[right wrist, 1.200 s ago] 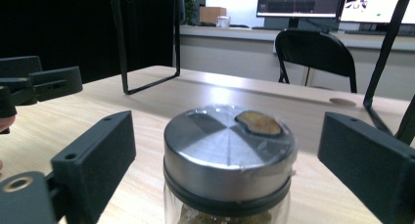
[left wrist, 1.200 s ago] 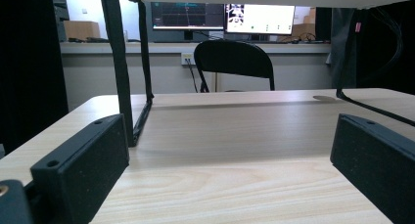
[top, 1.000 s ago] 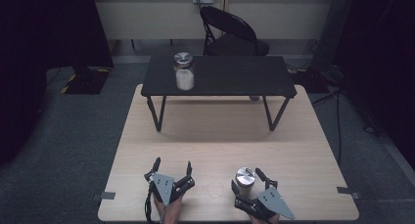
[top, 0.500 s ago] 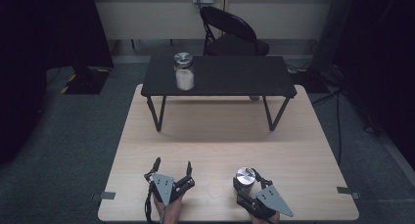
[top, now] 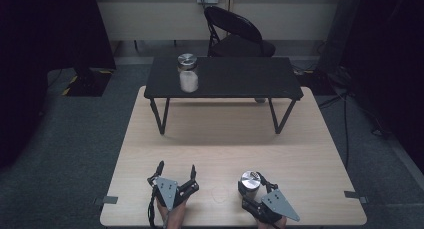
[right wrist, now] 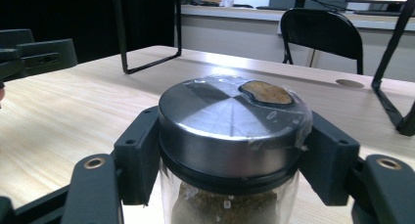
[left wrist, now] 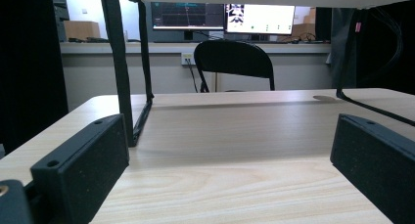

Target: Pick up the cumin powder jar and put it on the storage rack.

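Pale wood-grain table [top: 210, 134], lower centre, under a black metal stand [top: 225, 79]. Brushed silver-lidded glass jar of tan powder [right wrist: 235, 131]; white-filled silver-lidded jar [top: 188, 73] upper centre. Black jaws.

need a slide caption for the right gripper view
Right gripper shut on a metal-lidded glass jar of brown powder, low over a wooden table.

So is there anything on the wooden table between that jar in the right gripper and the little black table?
Nothing visible: the jar, clamped in the right gripper, faces bare wooden table up to the black table, where another jar stands.
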{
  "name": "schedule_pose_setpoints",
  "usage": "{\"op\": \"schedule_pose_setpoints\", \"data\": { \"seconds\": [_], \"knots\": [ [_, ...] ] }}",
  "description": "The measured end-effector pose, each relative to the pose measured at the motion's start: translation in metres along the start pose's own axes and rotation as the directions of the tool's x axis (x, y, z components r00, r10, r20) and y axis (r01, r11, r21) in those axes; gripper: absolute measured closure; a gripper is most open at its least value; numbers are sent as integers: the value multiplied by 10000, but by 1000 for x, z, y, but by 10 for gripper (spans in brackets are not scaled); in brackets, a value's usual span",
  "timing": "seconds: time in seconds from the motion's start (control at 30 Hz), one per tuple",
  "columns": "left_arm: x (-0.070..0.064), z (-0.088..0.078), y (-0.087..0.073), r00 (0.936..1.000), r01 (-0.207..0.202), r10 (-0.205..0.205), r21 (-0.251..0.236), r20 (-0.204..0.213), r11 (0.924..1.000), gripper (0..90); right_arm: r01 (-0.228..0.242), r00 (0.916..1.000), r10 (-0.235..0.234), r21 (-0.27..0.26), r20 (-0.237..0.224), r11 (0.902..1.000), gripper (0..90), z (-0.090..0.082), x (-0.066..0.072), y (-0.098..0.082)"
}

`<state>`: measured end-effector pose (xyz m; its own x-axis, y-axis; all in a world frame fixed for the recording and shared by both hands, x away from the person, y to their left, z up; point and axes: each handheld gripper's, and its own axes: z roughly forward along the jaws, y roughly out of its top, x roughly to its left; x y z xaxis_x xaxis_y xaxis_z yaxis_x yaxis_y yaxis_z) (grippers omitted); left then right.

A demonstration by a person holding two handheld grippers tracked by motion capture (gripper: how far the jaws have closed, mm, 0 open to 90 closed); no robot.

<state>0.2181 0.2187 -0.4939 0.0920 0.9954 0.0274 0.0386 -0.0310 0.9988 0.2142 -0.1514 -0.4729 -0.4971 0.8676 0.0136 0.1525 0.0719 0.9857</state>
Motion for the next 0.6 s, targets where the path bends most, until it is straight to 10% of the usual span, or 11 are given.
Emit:
{"op": "schedule_pose_setpoints", "data": {
  "seconds": [0.6],
  "knots": [
    [0,0,0,10000,1,-1,1,1,10000,2,210,9997,-210,74,-92,9998,326,1,-1,11]
  ]
}}
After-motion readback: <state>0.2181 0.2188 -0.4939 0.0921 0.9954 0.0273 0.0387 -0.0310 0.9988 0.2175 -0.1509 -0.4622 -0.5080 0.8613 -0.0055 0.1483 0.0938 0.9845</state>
